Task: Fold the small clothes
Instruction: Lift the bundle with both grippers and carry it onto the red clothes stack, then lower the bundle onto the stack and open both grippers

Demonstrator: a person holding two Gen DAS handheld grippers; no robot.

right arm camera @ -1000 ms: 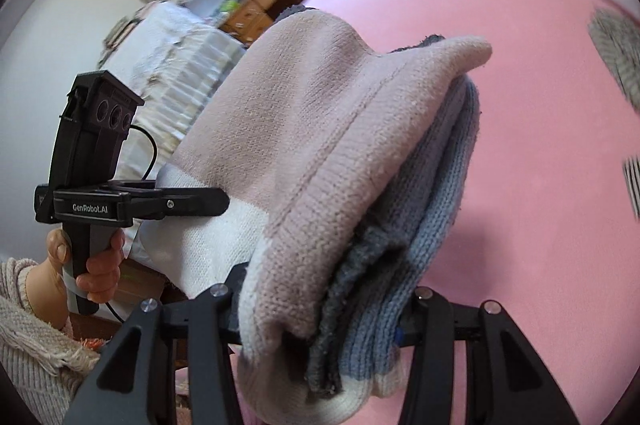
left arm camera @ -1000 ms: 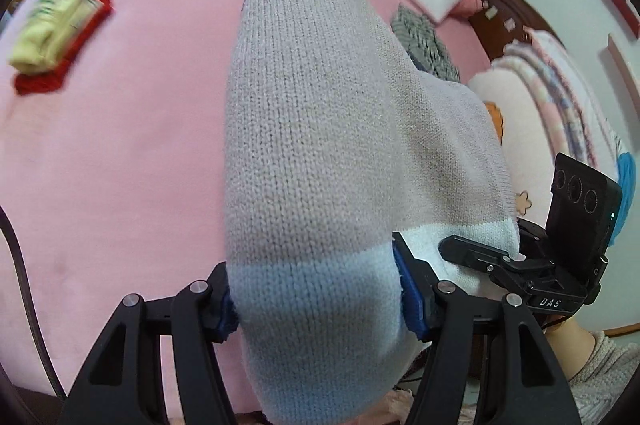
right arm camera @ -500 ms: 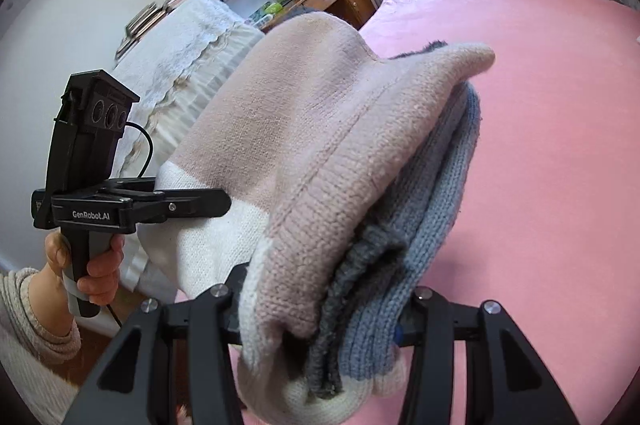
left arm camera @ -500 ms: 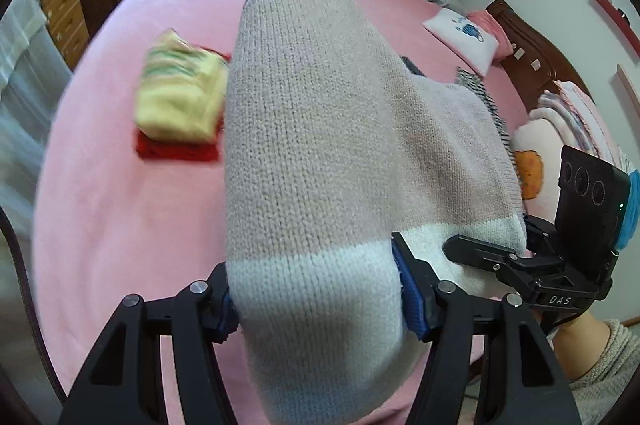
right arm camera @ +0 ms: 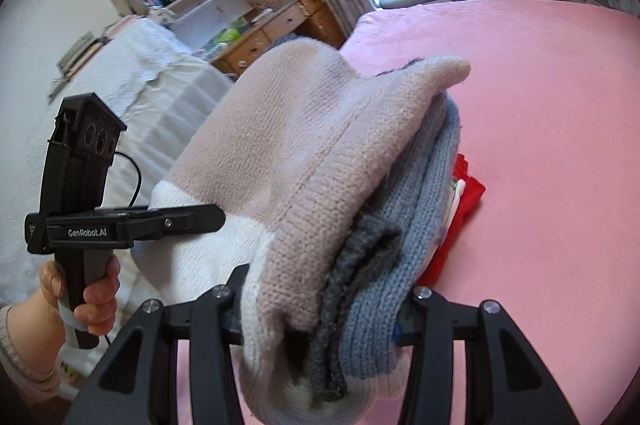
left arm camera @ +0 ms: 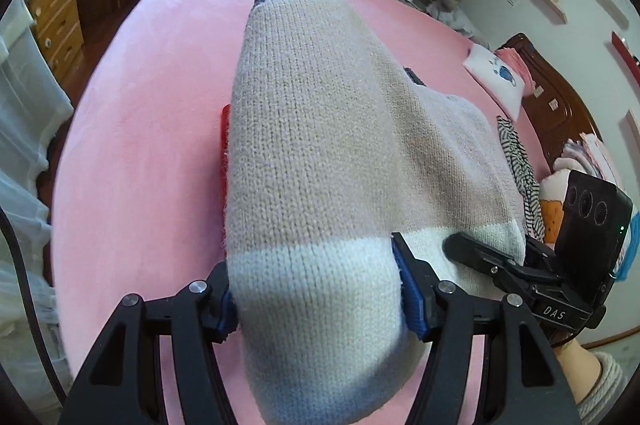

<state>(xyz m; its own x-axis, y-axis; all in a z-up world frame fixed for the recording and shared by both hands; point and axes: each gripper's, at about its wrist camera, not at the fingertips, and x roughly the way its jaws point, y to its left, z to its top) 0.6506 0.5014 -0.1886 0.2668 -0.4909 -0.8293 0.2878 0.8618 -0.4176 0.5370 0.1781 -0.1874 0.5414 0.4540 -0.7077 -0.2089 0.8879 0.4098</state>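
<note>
While both pairs of fingers pinch it, left gripper [left arm camera: 316, 299] and right gripper [right arm camera: 320, 317] hold the folded beige, white and grey knitted sweater [left arm camera: 320, 153] above the pink bed [left arm camera: 152, 97]. Since a second ago, the red-and-yellow folded stack [right arm camera: 464, 201] has passed from open view to beneath the sweater. Only the right view shows the sweater's grey-blue layers [right arm camera: 404, 265]; only the left, a striped garment [left arm camera: 520, 169].

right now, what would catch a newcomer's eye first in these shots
The folded knit sweater, pinkish-beige with a white band, fills both views, clamped between both grippers, left gripper and right gripper. Beneath it spreads the pink bed, with a red garment peeking out under the sweater.
</note>
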